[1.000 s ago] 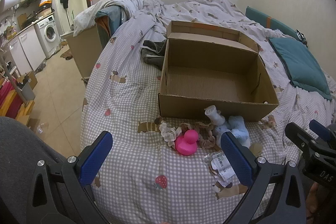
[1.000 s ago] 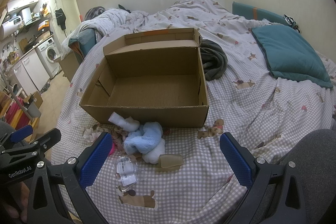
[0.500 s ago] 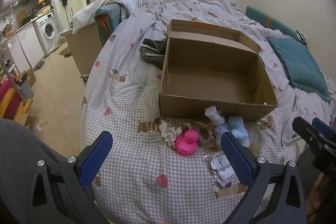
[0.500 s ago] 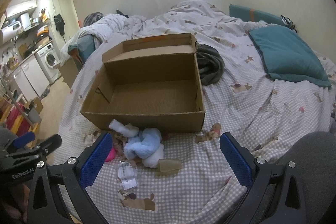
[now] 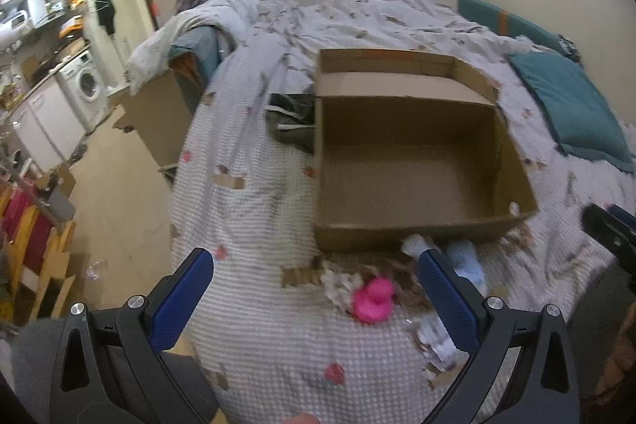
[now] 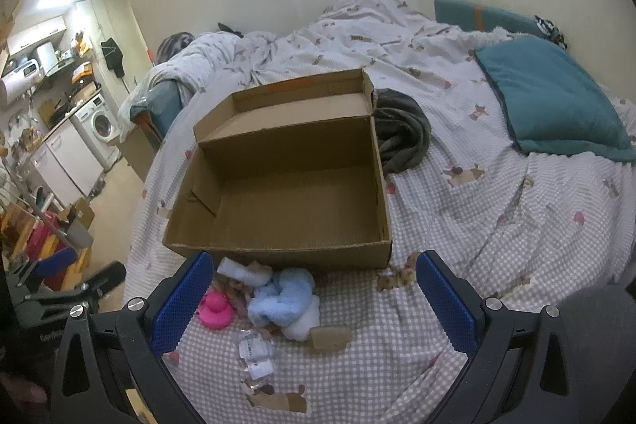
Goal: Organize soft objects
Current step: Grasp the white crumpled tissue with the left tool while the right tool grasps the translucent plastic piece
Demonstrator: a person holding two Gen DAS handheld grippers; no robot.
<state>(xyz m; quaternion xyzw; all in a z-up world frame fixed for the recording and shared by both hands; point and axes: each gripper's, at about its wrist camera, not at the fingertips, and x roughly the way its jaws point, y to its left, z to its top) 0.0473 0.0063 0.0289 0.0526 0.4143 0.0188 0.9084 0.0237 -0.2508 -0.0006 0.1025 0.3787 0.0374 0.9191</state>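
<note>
Both grippers, left (image 5: 314,289) and right (image 6: 314,293), spread wide and empty above blue plush (image 6: 284,301) and pink duck (image 6: 216,308), piled beside empty cardboard box (image 6: 278,249) for loading

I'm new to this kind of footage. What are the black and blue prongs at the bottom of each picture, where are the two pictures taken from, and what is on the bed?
No robot here: a person holds one two-finger gripper in each hand, each with a fisheye camera looking forward along its fingers. The prongs are those fingers with blue pads. One picture comes from the left gripper, the other from the right gripper. Both are open and hold nothing. On the checked bedsheet stands an empty cardboard box. In front of it lie a pink rubber duck, a light blue plush, a white sock and small plastic packets. A teal pillow lies further right.
</note>
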